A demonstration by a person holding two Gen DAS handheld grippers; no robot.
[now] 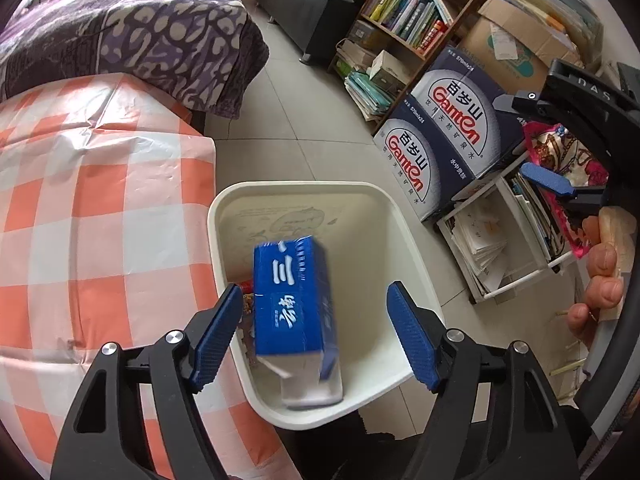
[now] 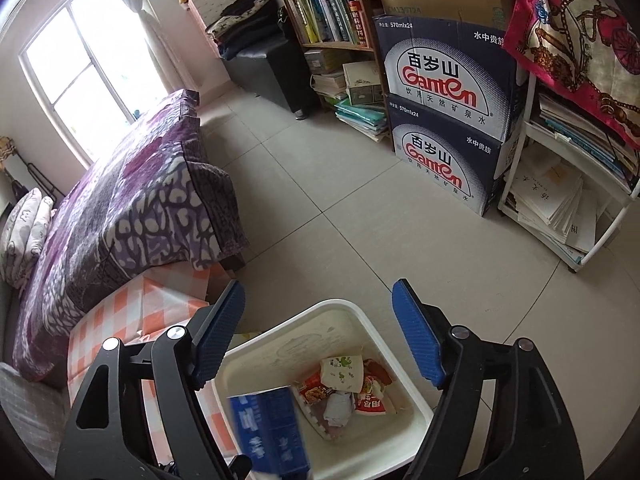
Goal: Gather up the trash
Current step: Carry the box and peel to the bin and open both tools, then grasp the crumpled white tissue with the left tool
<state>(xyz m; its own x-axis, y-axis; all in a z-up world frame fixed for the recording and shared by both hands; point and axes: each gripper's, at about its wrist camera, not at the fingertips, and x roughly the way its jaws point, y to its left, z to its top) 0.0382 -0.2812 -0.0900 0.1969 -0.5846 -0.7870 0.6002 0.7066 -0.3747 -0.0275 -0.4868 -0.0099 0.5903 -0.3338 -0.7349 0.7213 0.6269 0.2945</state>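
Left gripper [image 1: 314, 338] jaws apart, blue box [image 1: 294, 304] blurred over white bin [image 1: 412, 280]; right gripper [image 2: 318, 334] jaws apart

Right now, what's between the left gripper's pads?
Left wrist view: the blue carton sits in the gap of the left gripper, untouched, over the white bin.

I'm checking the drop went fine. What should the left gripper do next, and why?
Probably lift the left gripper away. Its jaws stand open, clear of the blue box, which looks blurred, already inside the white bin.
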